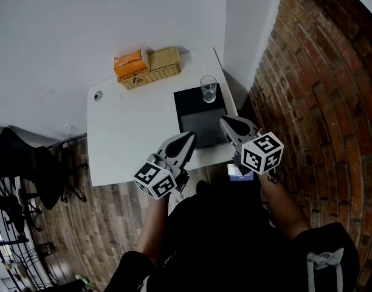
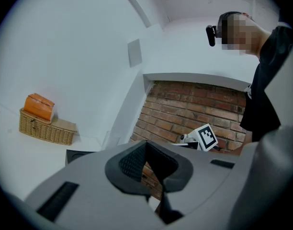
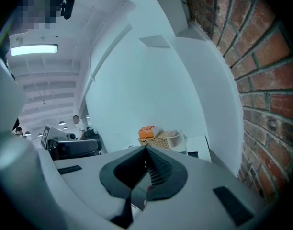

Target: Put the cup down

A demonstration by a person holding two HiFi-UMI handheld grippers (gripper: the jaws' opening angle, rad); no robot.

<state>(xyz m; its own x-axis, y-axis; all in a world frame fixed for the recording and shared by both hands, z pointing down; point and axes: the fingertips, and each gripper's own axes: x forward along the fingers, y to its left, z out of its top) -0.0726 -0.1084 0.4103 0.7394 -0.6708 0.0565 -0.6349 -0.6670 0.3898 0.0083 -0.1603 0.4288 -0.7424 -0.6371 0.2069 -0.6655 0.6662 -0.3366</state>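
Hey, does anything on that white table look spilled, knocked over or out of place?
Nothing stands out. The cup stands upright on the black mat with no spill showing, and the basket with the orange box on top sits tidily at the far edge of the table.

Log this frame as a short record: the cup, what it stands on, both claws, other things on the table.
cup: clear glass, upright on the black mat, no claw touching it
mat: on the white table, right side
left claw: shut, empty, near the table's front edge
right claw: shut, empty, by the mat's right edge
other: wicker basket with an orange box on it, far edge
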